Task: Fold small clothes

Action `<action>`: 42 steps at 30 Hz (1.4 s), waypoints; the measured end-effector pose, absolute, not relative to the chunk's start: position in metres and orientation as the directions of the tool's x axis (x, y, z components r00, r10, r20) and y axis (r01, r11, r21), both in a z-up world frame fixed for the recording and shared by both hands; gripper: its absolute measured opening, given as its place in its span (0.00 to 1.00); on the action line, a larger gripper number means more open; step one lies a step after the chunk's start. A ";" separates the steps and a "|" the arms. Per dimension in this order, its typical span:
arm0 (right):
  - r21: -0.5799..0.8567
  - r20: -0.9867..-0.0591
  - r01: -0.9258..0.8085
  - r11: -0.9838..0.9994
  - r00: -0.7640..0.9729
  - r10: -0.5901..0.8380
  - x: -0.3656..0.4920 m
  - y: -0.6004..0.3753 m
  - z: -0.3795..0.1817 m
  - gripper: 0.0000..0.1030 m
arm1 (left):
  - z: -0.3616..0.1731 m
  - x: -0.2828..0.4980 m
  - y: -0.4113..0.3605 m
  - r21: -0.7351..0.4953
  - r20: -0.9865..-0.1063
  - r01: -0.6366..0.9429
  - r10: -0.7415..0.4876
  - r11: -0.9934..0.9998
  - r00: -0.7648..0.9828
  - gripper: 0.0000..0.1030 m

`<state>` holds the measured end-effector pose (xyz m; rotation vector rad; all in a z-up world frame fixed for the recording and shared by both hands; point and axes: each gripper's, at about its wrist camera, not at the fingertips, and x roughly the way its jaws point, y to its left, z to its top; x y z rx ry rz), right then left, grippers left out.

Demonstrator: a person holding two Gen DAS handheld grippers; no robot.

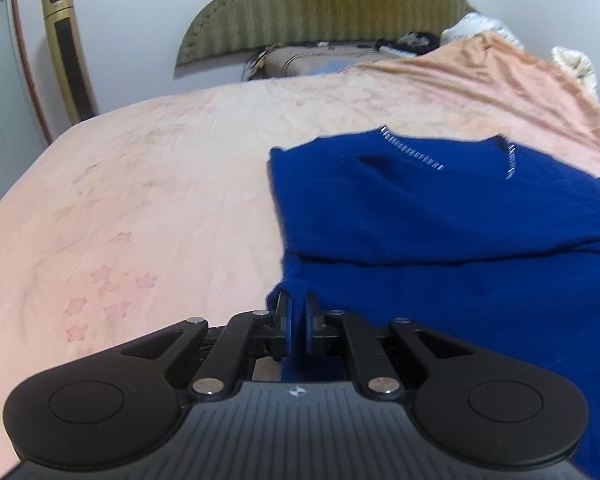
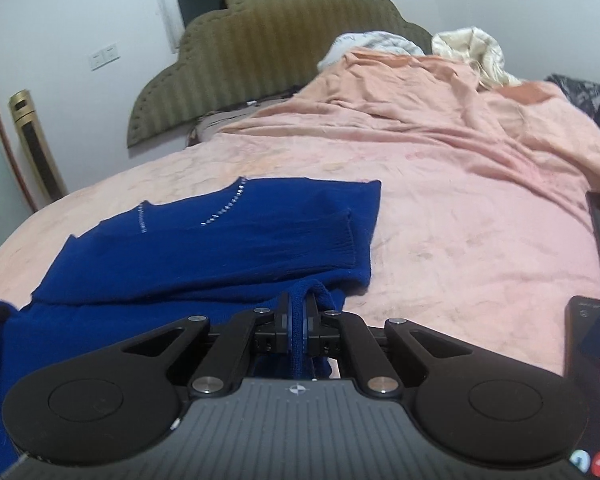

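Blue knit: a deep blue knitted sweater (image 1: 440,216) with a line of small silver studs along its neckline lies spread on the bed, sleeves folded across its body; in the right wrist view the same blue sweater (image 2: 204,248) sits left of centre, with a ribbed cuff lying near its right edge.
Left gripper: the black two-finger left gripper (image 1: 298,312) sits at the near left corner of the sweater, its blue-padded fingers drawn close with a fold of blue cloth pinched between them.
Right gripper: the black two-finger right gripper (image 2: 298,314) sits at the near right hem, fingers pressed tight on a bunched ridge of the knit.
Bed cover: a pale pink sheet with a faint flower print (image 1: 140,200) covers the mattress, and a rumpled peach blanket (image 2: 440,96) is heaped at the far right.
Headboard: an olive-green padded headboard with a scalloped top (image 2: 268,40) stands at the far end against a white wall.
Far left: a tall gold tower fan (image 1: 66,52) stands beside the bed.
Near right: a phone with a lit screen (image 2: 592,372) lies on the sheet at the frame's edge.
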<state>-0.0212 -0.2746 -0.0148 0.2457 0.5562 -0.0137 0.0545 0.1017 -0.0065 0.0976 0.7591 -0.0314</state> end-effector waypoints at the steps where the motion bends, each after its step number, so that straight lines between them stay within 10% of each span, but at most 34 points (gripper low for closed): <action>1: 0.228 -0.532 0.089 0.970 0.845 0.048 -0.018 -0.274 -0.018 0.08 | -0.008 0.051 0.102 0.090 -0.687 0.055 0.022 0.994 0.727 0.08; 11: 0.128 -0.504 0.128 0.983 0.862 -0.047 -0.051 -0.250 -0.005 0.48 | -0.013 0.037 0.089 0.165 -0.694 0.027 0.096 0.986 0.714 0.14; 16: 0.135 -0.489 -0.008 0.991 0.869 0.073 -0.075 -0.224 0.004 0.72 | -0.012 0.026 0.084 0.173 -0.661 0.005 0.112 0.985 0.742 0.78; 42: 0.213 -0.585 -0.093 0.973 0.786 0.203 -0.085 -0.193 -0.033 0.86 | -0.030 -0.018 0.056 0.135 -0.662 -0.025 0.108 0.991 0.742 0.80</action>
